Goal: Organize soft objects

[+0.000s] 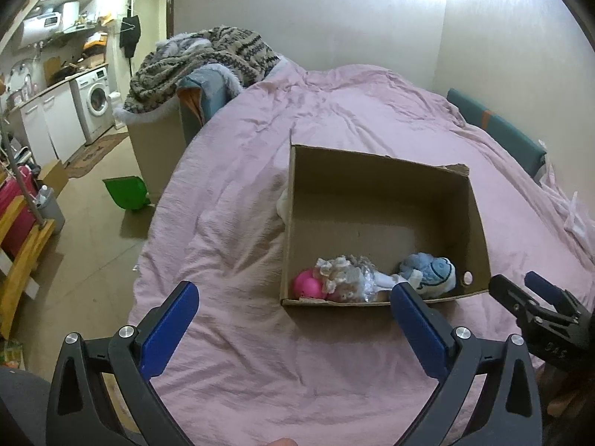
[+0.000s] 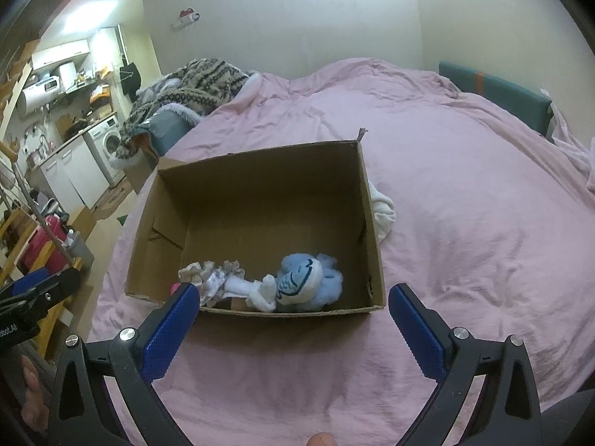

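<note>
Risk ahead: missing the white soft item point(image 2: 383, 212) tucked against the far outer wall of the cardboard box point(image 2: 260, 200) on the bed point(image 2: 465, 186), half hidden; could also tip the light box if nudged by a reach over it. Already inside, along the near wall: pink toy point(image 1: 306, 284), frilly doll point(image 1: 346, 275), blue plush point(image 2: 305, 282). Left tool point(image 1: 293, 297) spread wide, holding nothing, touching nothing. Right tool point(image 2: 292, 297) likewise wide apart and empty, hovering before the box.

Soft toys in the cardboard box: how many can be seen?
3: a pink toy at the near left corner, a frilly doll in the middle, a blue plush to its right. Others may be hidden beneath.
</note>
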A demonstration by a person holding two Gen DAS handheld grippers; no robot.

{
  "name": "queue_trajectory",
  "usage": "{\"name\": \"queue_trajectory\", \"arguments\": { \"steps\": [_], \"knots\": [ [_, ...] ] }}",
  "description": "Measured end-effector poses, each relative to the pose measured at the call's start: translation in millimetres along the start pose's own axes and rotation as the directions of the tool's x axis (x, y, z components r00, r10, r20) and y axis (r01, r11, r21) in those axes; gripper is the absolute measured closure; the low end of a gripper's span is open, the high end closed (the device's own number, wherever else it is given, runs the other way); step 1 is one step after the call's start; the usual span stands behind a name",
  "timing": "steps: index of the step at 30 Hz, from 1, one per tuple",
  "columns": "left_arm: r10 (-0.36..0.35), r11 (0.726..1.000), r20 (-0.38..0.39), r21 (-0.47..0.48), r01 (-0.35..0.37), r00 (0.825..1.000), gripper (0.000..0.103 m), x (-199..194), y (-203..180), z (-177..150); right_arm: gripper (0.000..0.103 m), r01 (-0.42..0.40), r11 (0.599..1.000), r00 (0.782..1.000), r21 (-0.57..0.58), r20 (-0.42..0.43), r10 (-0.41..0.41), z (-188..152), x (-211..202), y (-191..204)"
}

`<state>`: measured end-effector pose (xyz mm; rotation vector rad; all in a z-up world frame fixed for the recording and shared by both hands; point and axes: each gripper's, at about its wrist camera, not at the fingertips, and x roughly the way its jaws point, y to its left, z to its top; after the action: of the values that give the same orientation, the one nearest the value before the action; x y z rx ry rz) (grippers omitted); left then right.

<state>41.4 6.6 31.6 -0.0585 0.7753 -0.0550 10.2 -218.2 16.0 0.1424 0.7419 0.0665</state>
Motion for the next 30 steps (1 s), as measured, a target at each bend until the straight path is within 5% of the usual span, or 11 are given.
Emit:
{"name": "queue_trajectory", "arguments": {
  "steps": [30],
  "knots": [
    [0.007, 0.999, 0.017, 0.031, -0.008, 1.000, 0.000, -1.7, -6.3, -2.1, 0.000, 0.004, 1.000, 1.000, -0.017, -0.004, -0.004, 0.7, 2.0, 2.5]
  ]
}}
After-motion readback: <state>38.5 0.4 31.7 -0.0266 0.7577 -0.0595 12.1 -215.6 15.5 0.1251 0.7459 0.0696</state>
